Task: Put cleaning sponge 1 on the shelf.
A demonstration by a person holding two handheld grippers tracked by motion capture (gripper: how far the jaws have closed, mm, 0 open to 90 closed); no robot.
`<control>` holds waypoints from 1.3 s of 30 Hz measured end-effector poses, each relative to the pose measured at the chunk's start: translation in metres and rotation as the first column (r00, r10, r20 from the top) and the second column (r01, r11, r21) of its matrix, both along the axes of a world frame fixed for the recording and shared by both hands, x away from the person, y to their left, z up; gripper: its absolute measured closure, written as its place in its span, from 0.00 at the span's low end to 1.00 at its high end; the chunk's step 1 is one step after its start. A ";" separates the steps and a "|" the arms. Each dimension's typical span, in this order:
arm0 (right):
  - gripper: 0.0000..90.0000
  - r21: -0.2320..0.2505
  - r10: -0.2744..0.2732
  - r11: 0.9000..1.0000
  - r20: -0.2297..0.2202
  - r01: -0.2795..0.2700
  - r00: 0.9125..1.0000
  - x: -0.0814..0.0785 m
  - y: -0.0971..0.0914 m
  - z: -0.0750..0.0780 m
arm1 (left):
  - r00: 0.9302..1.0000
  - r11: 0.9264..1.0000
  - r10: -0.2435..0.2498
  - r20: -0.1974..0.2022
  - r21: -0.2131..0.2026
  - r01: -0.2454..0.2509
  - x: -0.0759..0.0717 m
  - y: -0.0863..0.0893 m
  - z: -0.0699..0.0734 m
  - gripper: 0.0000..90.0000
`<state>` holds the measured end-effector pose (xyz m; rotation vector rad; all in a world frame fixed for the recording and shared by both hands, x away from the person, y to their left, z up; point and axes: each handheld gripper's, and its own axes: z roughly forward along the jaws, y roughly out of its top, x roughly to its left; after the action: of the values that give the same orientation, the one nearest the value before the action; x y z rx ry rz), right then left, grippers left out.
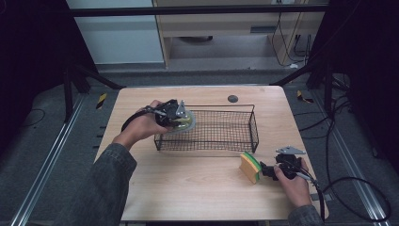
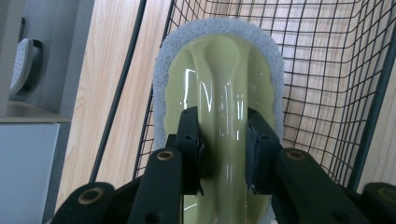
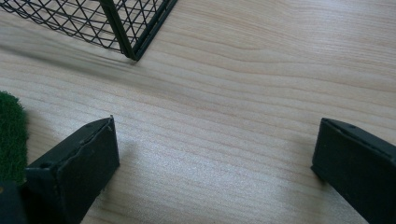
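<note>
My left gripper (image 1: 175, 113) is shut on the glossy ridge handle of a pale yellow-green scrubber (image 1: 187, 121) with a grey pad rim. It holds the scrubber at the left end of a black wire basket (image 1: 254, 125). In the left gripper view the scrubber (image 2: 224, 70) stands between the jaws of that gripper (image 2: 223, 140), with the basket mesh (image 2: 327, 70) behind it. A yellow sponge with a green scouring face (image 1: 249, 167) stands on edge near the basket's front right corner. My right gripper (image 1: 265, 170) sits just right of it, open. In the right gripper view its jaws (image 3: 215, 158) are wide apart over bare wood, the sponge's green face (image 3: 10, 135) at the left edge.
The wooden table (image 1: 188, 188) has a small dark round disc (image 1: 232, 98) near its far edge. The basket's corner (image 3: 126, 32) lies ahead of the right gripper. Cables trail off the table's right side, and dark floor surrounds the table.
</note>
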<state>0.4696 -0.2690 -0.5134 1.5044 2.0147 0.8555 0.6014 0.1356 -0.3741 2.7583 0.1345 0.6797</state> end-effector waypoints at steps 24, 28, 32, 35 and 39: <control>0.01 0.002 -0.001 1.000 0.000 0.001 1.000 0.000 0.000 0.000 | 0.999 1.000 0.007 -0.041 0.016 -0.006 0.006 0.003 -0.017 0.79; 0.01 0.002 -0.001 1.000 0.000 0.001 1.000 0.000 0.000 0.000 | 0.998 1.000 0.016 -0.054 0.019 -0.015 0.007 0.003 -0.020 0.79; 0.01 0.000 0.000 1.000 0.000 0.000 1.000 0.000 0.000 0.000 | 0.997 0.999 0.023 -0.069 0.026 -0.021 0.010 0.003 -0.024 0.79; 0.01 0.001 0.000 1.000 0.000 0.000 1.000 0.000 0.000 0.000 | 0.997 0.999 0.026 -0.074 0.033 -0.024 0.010 0.001 -0.027 0.79; 0.01 0.002 -0.001 1.000 0.000 0.001 1.000 0.000 0.000 0.000 | 0.996 0.999 0.030 -0.084 0.034 -0.027 0.011 0.000 -0.031 0.79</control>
<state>0.4695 -0.2688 -0.5134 1.5069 2.0138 0.8576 0.6123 0.1355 -0.4053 2.8230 0.1831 0.5775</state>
